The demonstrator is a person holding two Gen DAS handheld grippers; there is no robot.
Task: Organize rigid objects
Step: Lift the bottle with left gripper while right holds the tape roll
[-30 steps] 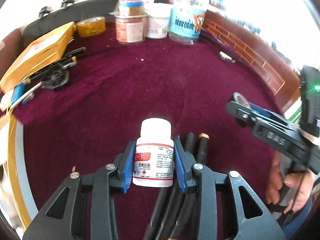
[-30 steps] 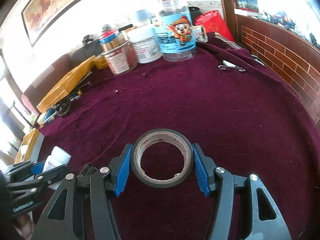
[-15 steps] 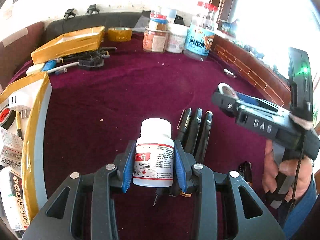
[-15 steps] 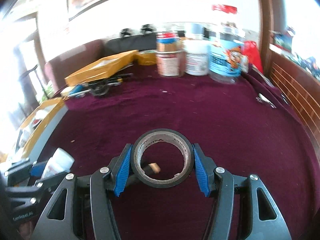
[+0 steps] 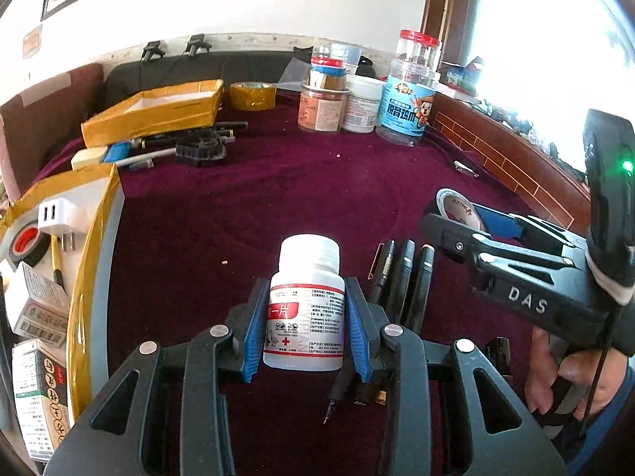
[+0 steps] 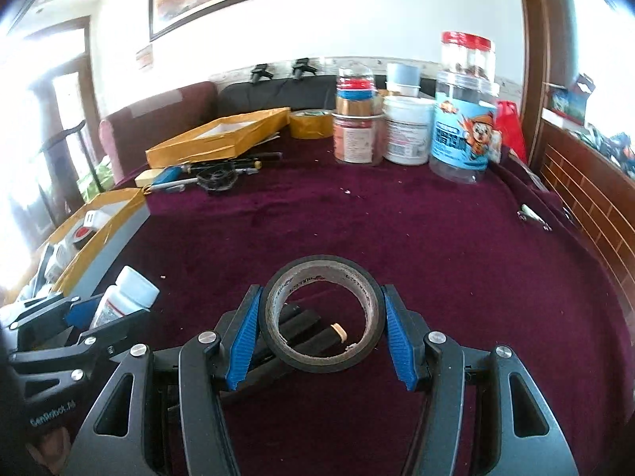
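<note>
The left gripper [image 5: 305, 333] clamps a bottle [image 5: 304, 309], the right gripper [image 6: 323, 331] a tape roll [image 6: 322, 313]; above the pens [image 5: 401, 277], the roll perhaps slips sideways.

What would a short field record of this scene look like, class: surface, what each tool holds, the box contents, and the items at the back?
surface: dark red velvet cloth
left tool: shut on white plastic pill bottle
right tool: shut on black roll of tape
near box: yellow-taped cardboard box holding a white USB charger plug
back: clear jar with blue cartoon label
on cloth: three black pens
</note>
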